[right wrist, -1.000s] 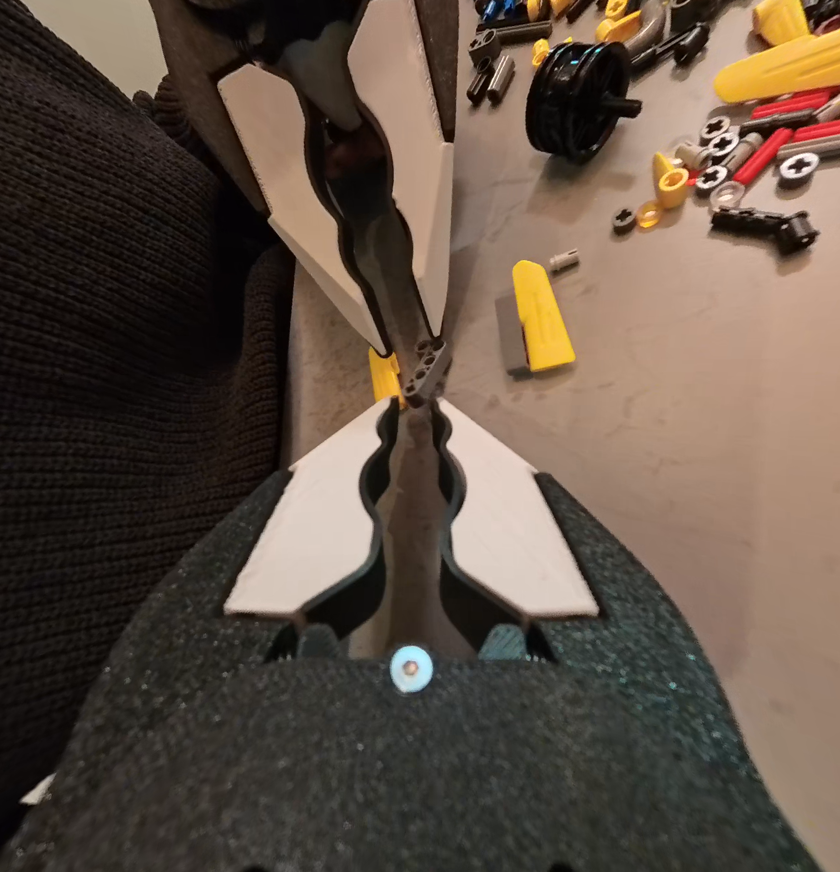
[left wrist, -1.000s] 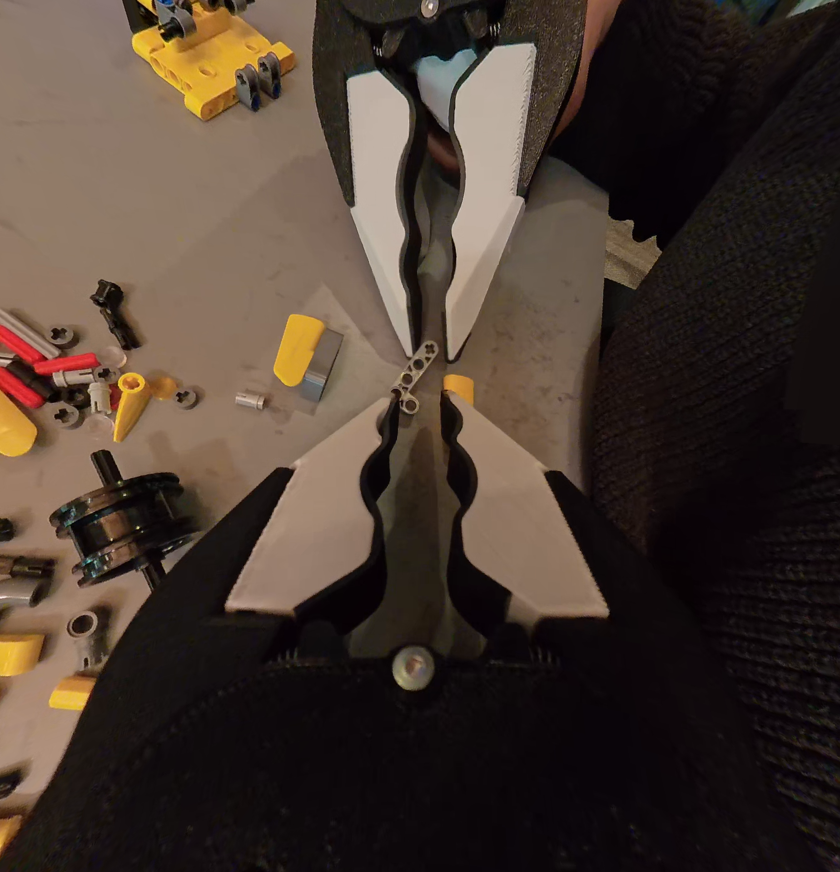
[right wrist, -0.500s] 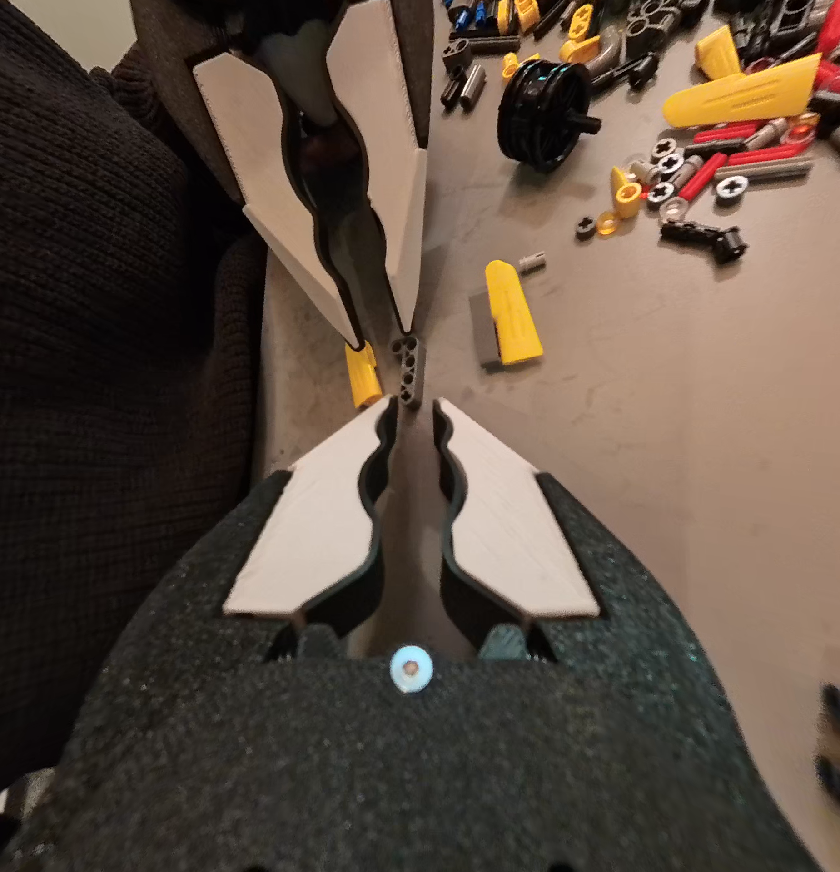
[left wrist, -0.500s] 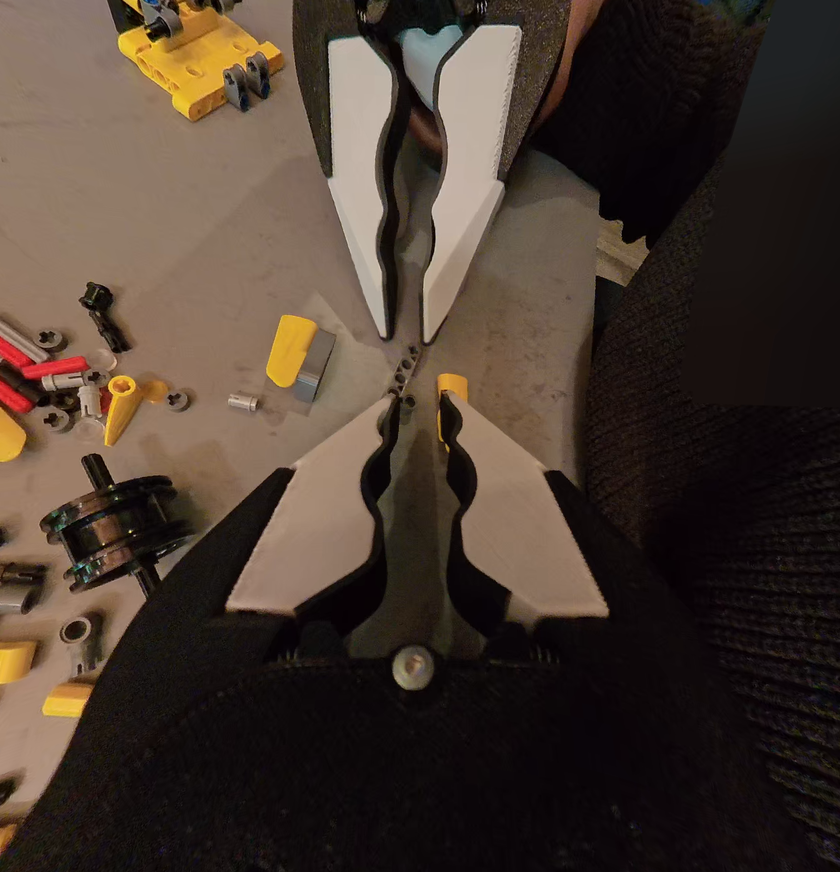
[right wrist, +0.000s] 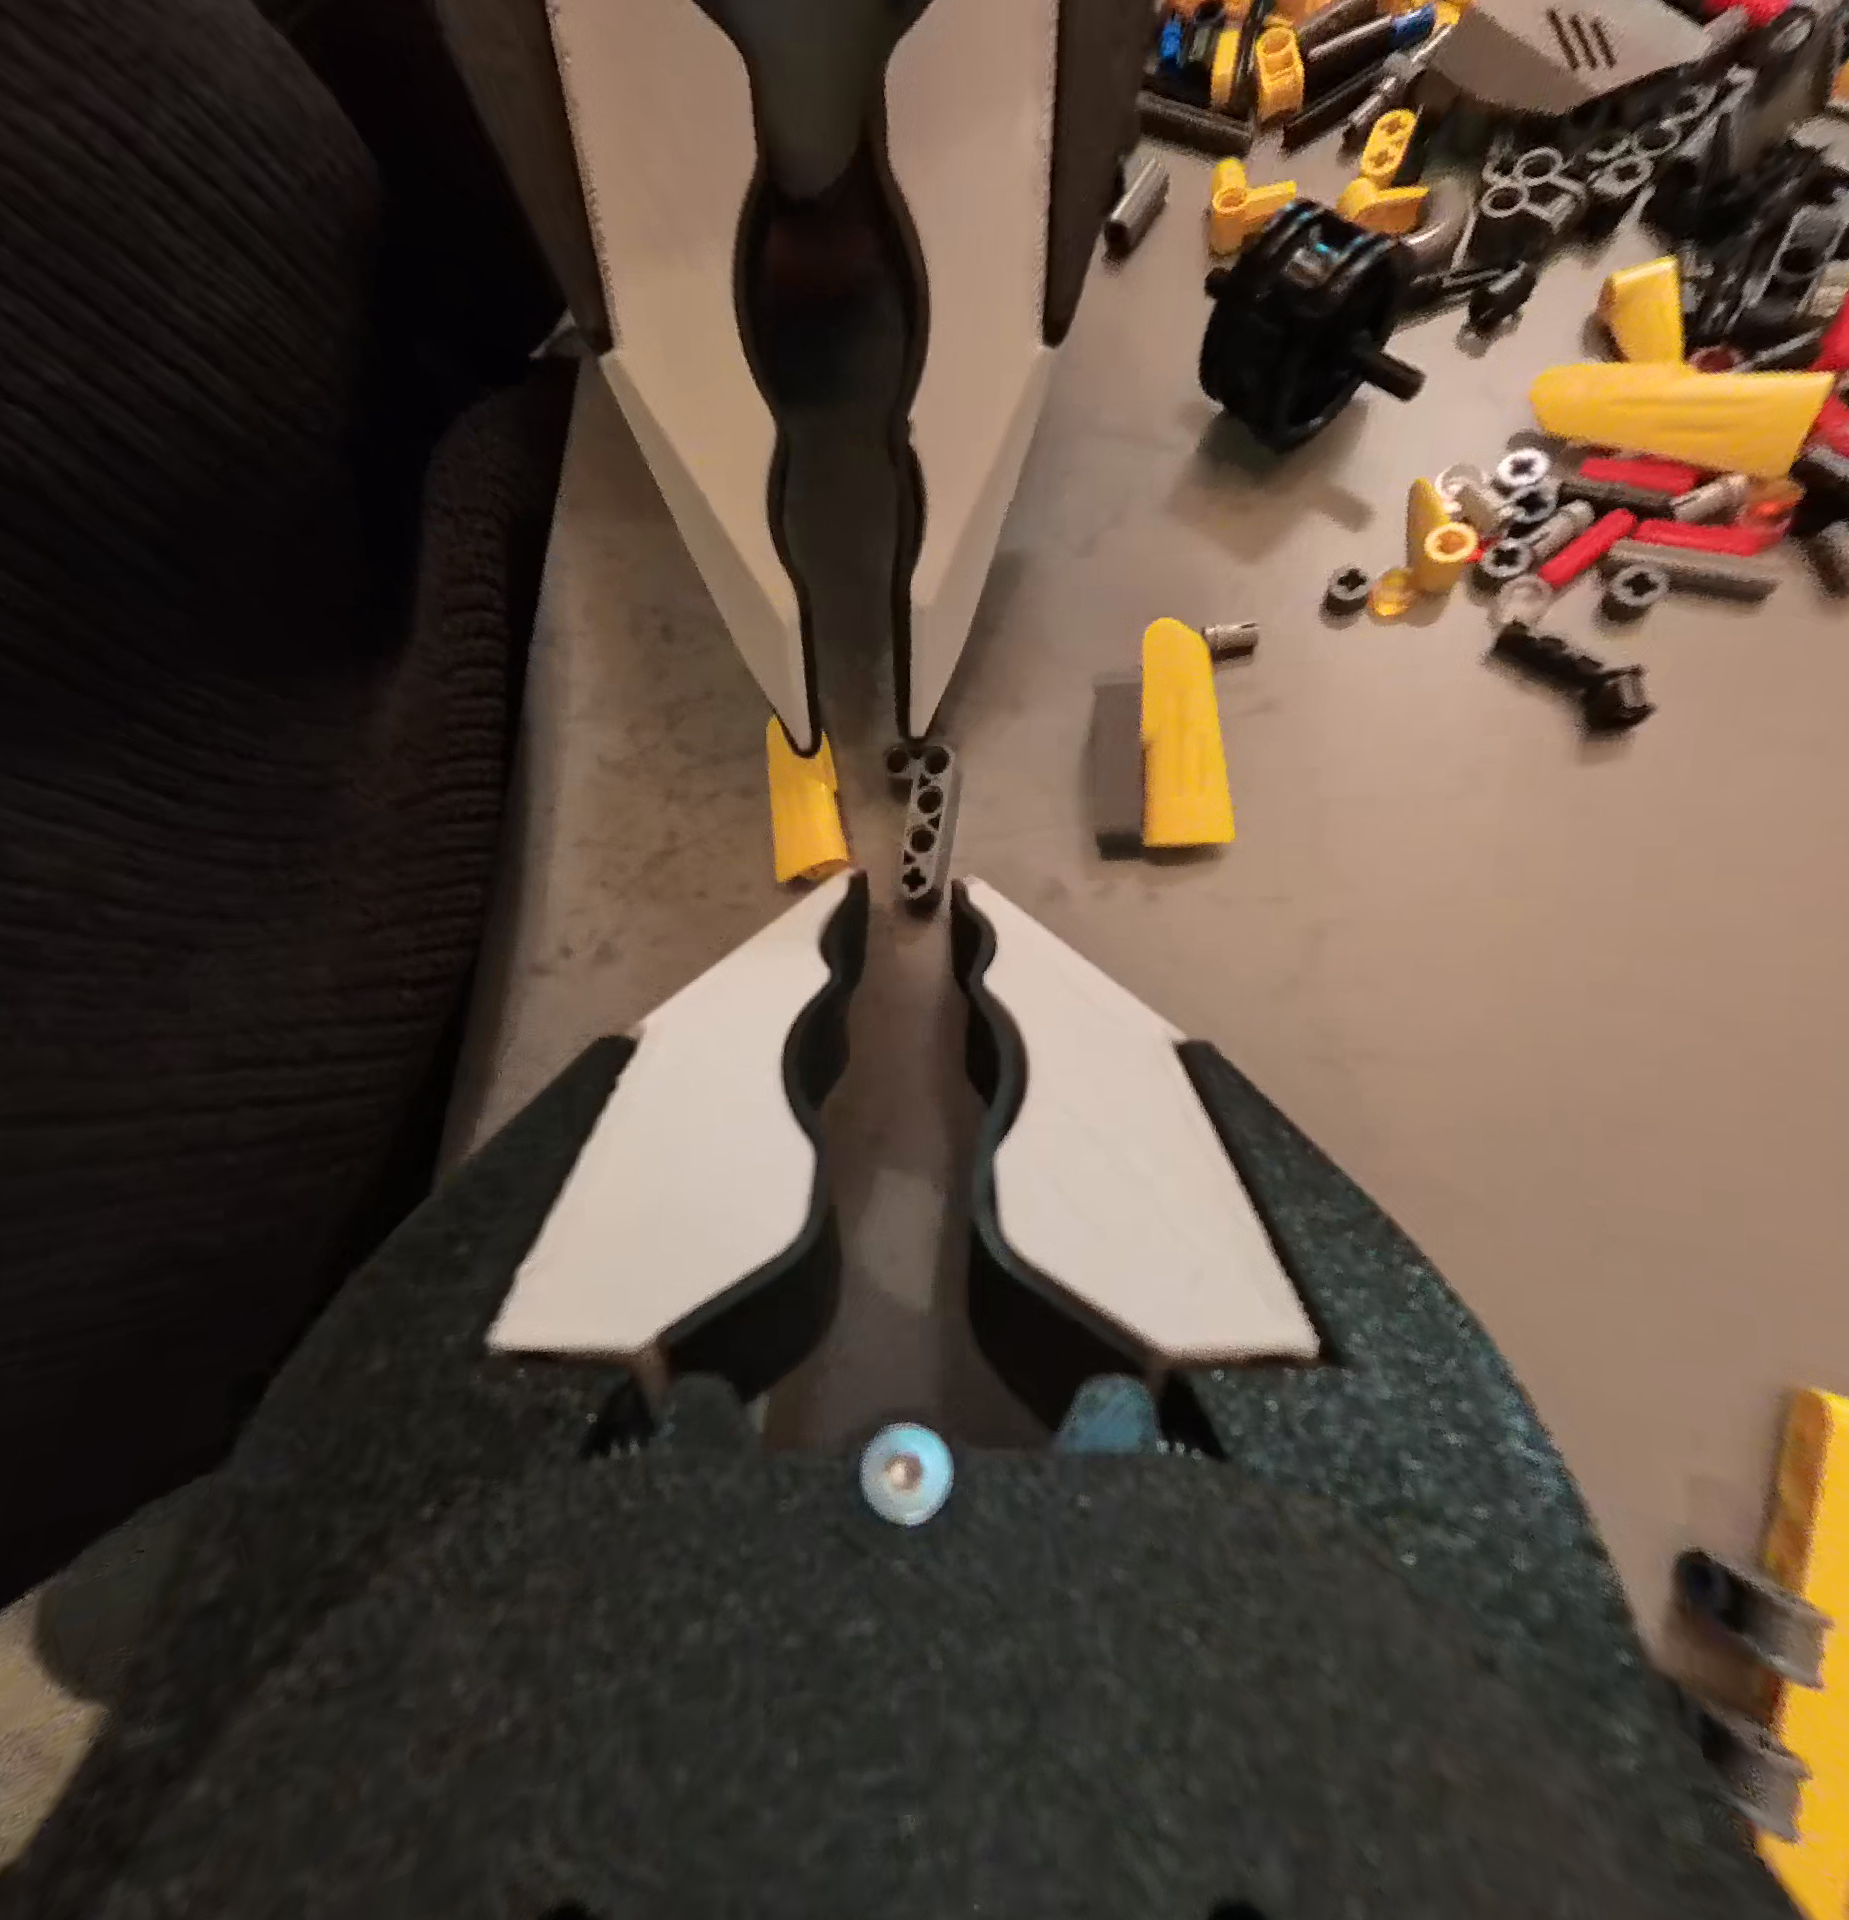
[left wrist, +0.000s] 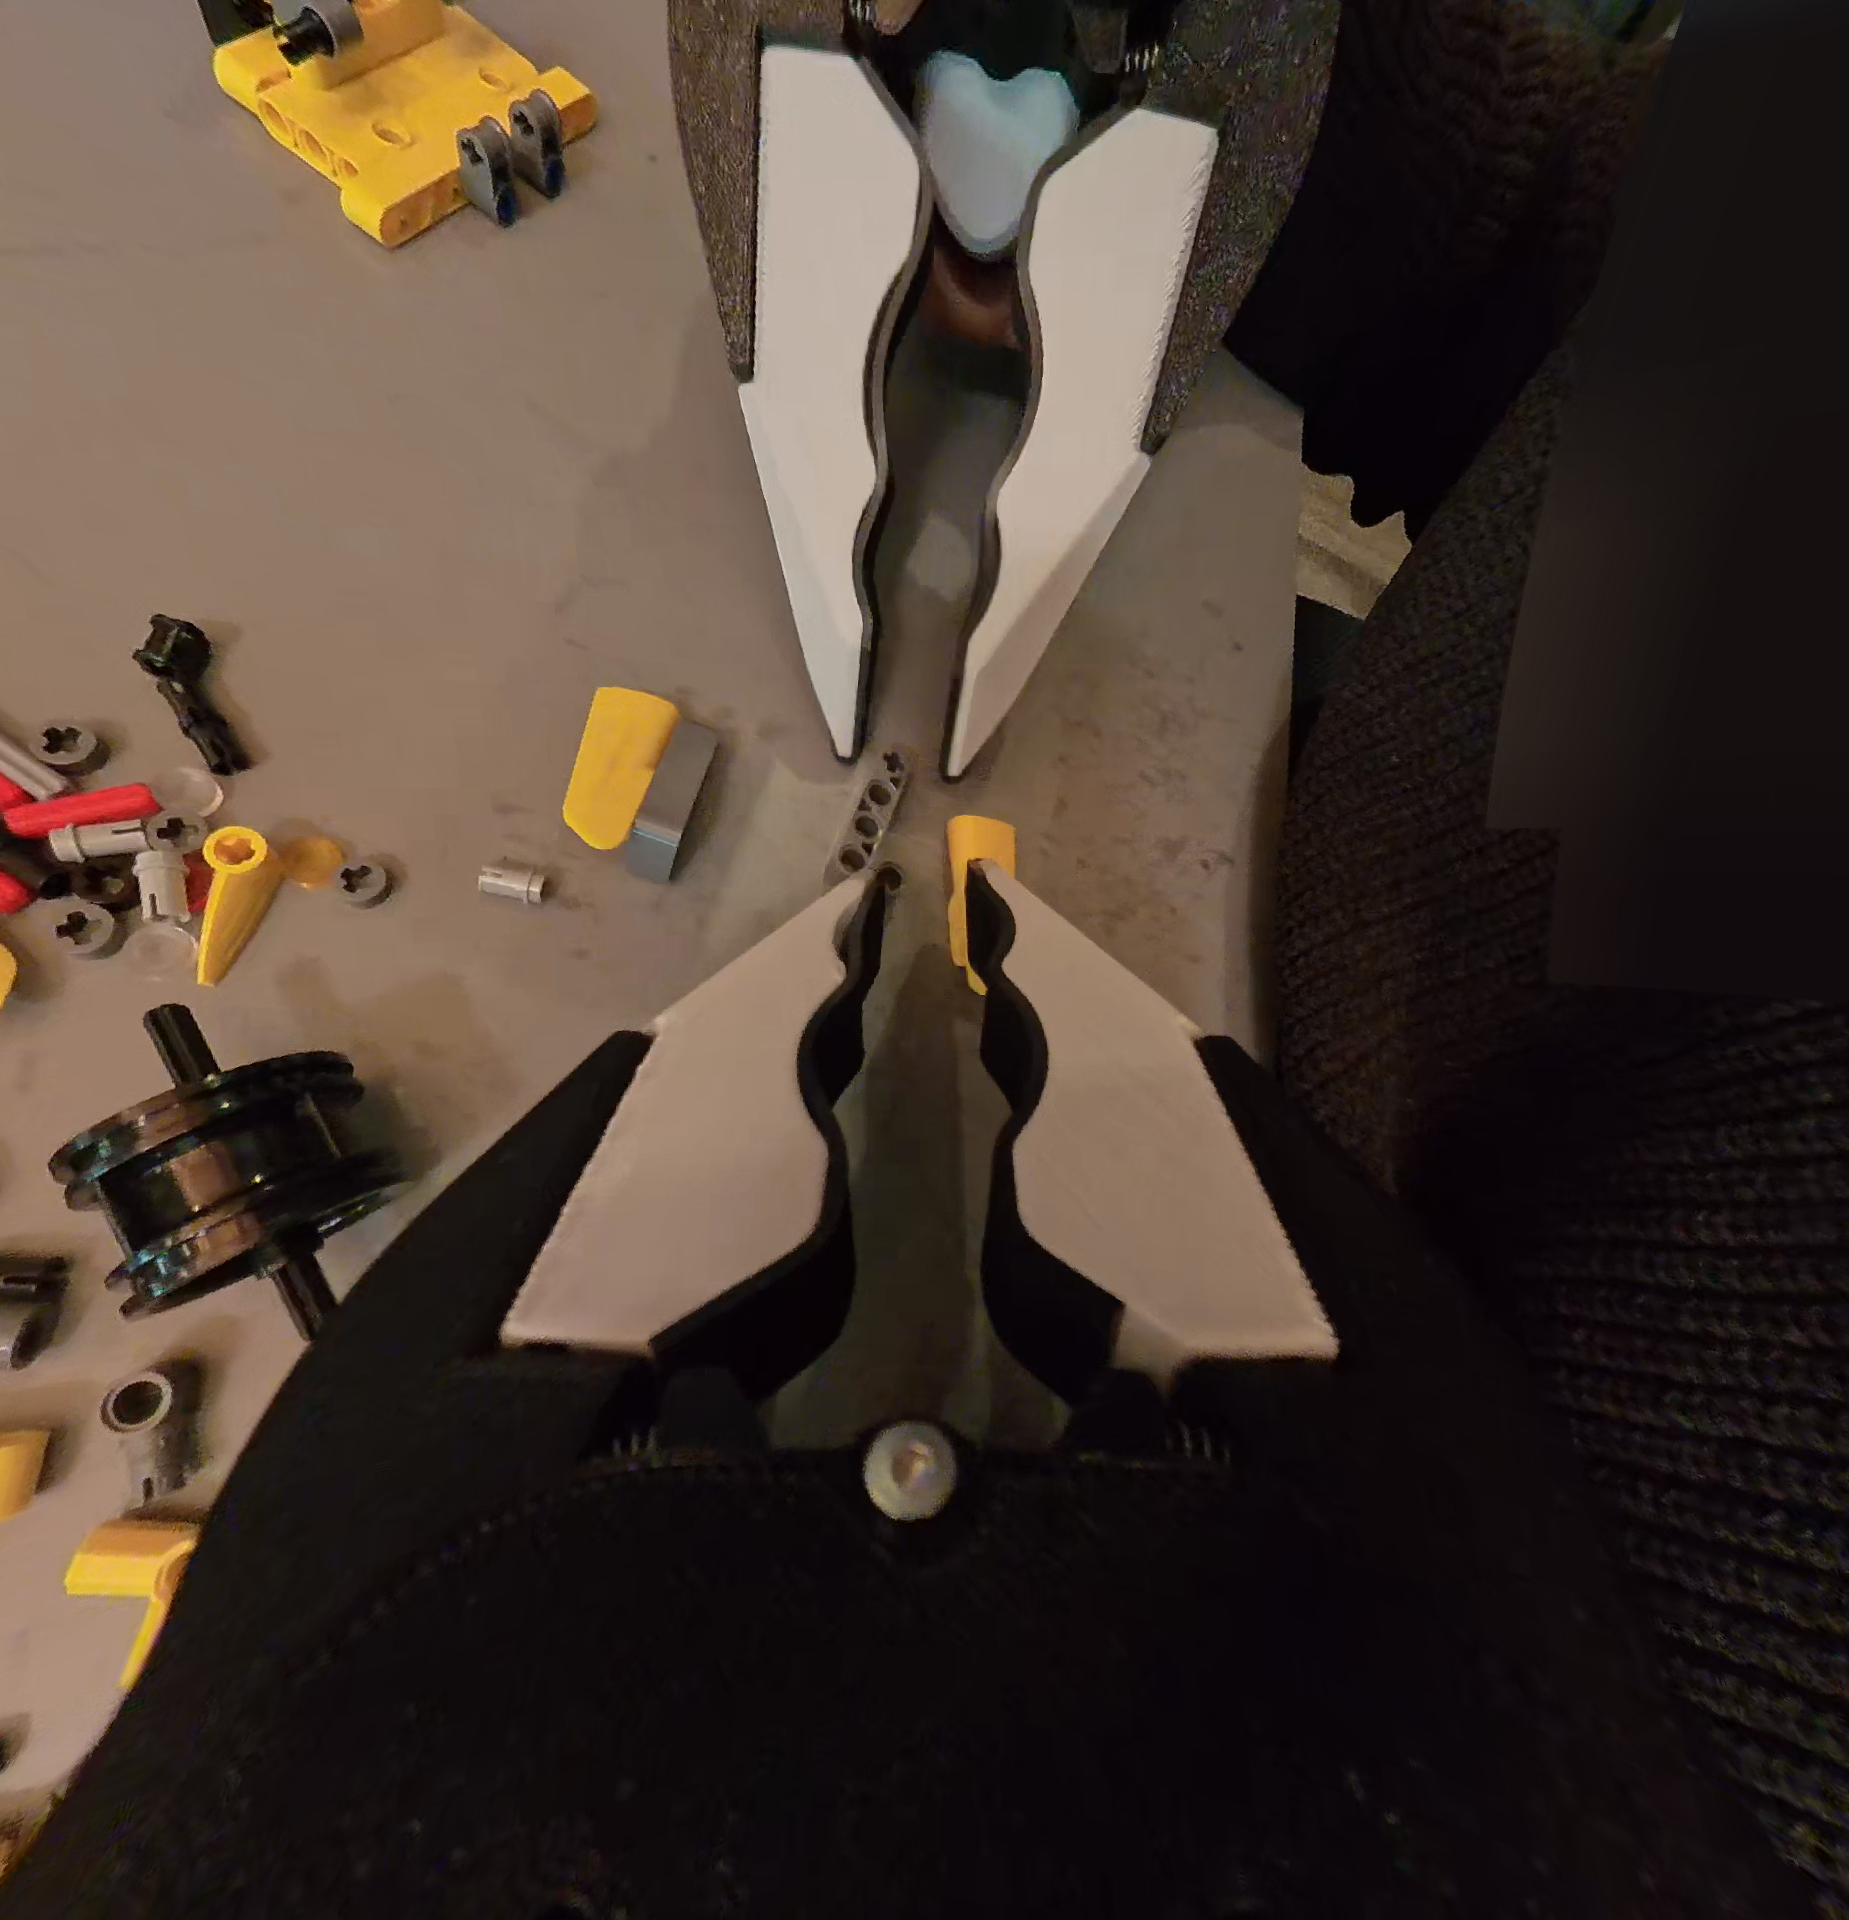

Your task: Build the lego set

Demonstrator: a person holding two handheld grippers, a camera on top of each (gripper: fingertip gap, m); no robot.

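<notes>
A small grey beam with holes [left wrist: 871,817] lies flat on the grey table between the two grippers, which point at each other tip to tip. My left gripper [left wrist: 927,876] is open by a narrow gap, with one end of the beam just ahead of its left fingertip. A small yellow piece [left wrist: 975,847] lies against its right fingertip. My right gripper [left wrist: 899,761] comes in from the far side, open and empty. In the right wrist view the beam [right wrist: 926,821] lies just ahead of my right gripper [right wrist: 907,886], with the yellow piece [right wrist: 801,816] to its left and the left gripper [right wrist: 858,732] beyond.
A yellow-and-grey curved part [left wrist: 634,777] lies left of the beam. A black wheel hub on an axle [left wrist: 224,1174] and a scatter of red, grey and yellow small parts [left wrist: 120,842] lie farther left. A yellow assembly [left wrist: 400,114] sits far left. A dark knit sleeve [left wrist: 1626,1195] covers the table edge at right. Both grippers' tips are close together, under 4 cm apart.
One second ago the beam was up between the tips of both grippers. Now it lies on the table and both grippers have drawn slightly back from it.
</notes>
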